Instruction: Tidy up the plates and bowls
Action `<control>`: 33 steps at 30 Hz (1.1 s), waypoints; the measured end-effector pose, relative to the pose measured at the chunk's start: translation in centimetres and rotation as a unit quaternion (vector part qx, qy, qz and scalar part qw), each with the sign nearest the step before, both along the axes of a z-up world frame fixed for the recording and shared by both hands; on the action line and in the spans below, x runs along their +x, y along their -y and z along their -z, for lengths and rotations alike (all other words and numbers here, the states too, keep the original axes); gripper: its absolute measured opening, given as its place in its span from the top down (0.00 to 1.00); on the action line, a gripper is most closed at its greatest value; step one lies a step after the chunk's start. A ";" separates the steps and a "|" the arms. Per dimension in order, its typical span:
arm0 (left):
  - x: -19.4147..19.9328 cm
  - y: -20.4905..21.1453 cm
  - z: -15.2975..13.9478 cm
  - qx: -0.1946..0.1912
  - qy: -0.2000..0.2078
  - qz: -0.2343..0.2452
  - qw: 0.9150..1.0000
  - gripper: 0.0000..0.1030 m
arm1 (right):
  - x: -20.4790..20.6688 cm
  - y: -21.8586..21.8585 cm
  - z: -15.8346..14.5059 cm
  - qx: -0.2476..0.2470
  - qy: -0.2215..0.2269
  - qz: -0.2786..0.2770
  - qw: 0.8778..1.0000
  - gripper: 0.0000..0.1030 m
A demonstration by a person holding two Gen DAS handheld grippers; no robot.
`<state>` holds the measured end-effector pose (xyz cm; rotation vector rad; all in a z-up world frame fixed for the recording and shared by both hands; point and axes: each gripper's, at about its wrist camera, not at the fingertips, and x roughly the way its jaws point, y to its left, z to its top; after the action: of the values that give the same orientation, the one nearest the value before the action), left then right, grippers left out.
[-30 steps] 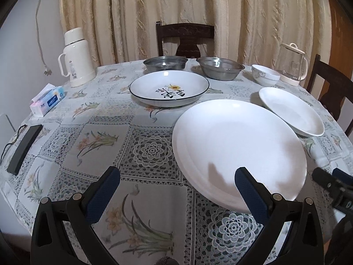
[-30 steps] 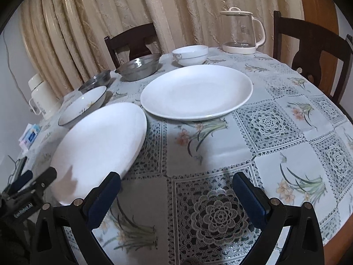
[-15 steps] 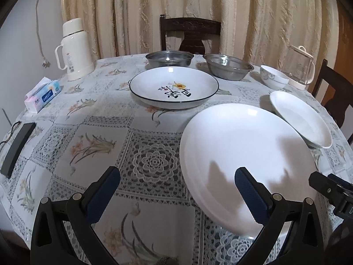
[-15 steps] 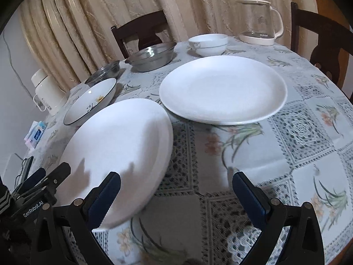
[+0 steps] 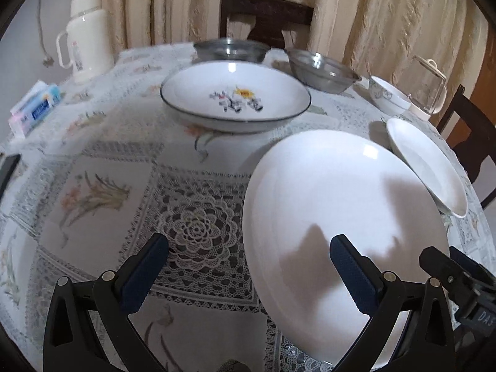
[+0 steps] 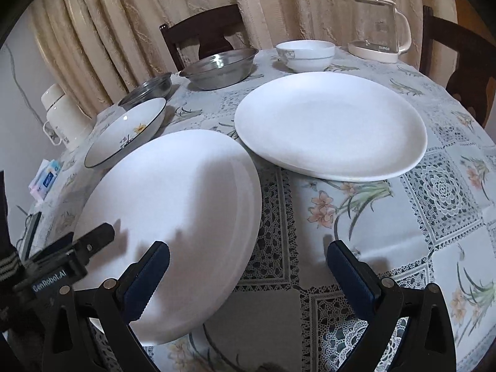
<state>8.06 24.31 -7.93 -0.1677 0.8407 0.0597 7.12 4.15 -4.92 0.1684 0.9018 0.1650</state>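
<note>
A large white plate (image 5: 341, 204) (image 6: 173, 210) lies near the table's front edge, between my two grippers. My left gripper (image 5: 248, 245) (image 6: 86, 238) is open, its right finger over the plate's near-left part. My right gripper (image 6: 248, 249) (image 5: 443, 257) is open too, its left finger above the plate's near-right rim. Neither holds anything. A second white plate (image 6: 331, 124) (image 5: 427, 161) rests to the right. Further back are a flowered dish (image 5: 235, 96) (image 6: 127, 136), two steel bowls (image 5: 231, 50) (image 5: 322, 69) and a small white bowl (image 6: 305, 54).
A white thermos (image 5: 83, 37) and a tissue pack (image 5: 34, 105) stand at the far left, with a black device (image 5: 7, 167) at the left edge. A glass kettle (image 6: 378, 28) stands at the back right. Dark chairs (image 5: 266, 15) surround the round table (image 5: 108, 186).
Both grippers have moved in closer to the large white plate, which now fills more of each view. Their fingers stay open.
</note>
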 end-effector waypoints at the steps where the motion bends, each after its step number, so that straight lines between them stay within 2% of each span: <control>1: 0.0 0.0 0.0 0.000 0.000 0.002 1.000 0.00 | -0.1 0.0 0.0 0.000 0.001 -0.002 1.000 0.00; 4: -0.2 0.3 0.2 0.012 -0.001 0.008 1.000 0.00 | -0.2 0.6 0.0 0.016 0.002 -0.007 1.000 0.00; 6: -0.2 0.2 0.2 0.014 -0.003 0.015 1.000 0.00 | -0.3 1.4 -0.1 0.046 0.005 -0.010 0.999 0.00; 10: -0.5 -0.5 0.0 -0.013 0.005 0.028 1.000 0.00 | -0.5 2.8 -0.1 0.103 0.013 -0.017 0.994 0.00; 14: -1.0 -1.3 -0.2 -0.041 0.013 0.040 0.998 0.00 | -0.4 2.3 -0.2 0.088 0.010 -0.030 0.996 0.00; 17: -0.9 -1.2 -0.3 -0.039 0.012 0.041 0.998 0.00 | -0.1 1.9 -0.4 0.079 0.004 -0.022 0.997 0.00; 20: -0.9 -1.0 -0.3 -0.035 0.011 0.037 0.999 0.00 | 0.5 2.4 -0.4 0.106 -0.003 -0.017 0.994 0.00; 22: -0.7 -1.1 -0.4 -0.040 0.012 0.035 0.999 0.00 | 0.9 2.6 -0.4 0.120 -0.004 -0.016 0.993 0.03; 24: -0.4 -1.3 -0.5 -0.047 0.014 0.033 0.998 0.00 | 1.3 2.4 -0.4 0.125 -0.007 -0.018 0.992 0.10; 28: 0.2 -1.4 -0.8 -0.062 0.016 0.035 0.997 0.05 | 1.7 1.3 -0.3 0.113 -0.002 -0.032 0.993 0.19; 31: 0.7 -1.2 -0.9 -0.076 0.017 0.046 0.996 0.18 | 1.7 0.5 -0.3 0.103 0.001 -0.045 0.994 0.25; 33: 1.1 -1.0 -0.9 -0.077 0.021 0.052 0.995 0.23 | 1.7 0.2 -0.3 0.102 0.000 -0.054 0.993 0.36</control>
<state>9.14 25.26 -7.02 -0.2697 0.8107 -0.1059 8.82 3.91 -4.66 0.3095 0.8929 0.3581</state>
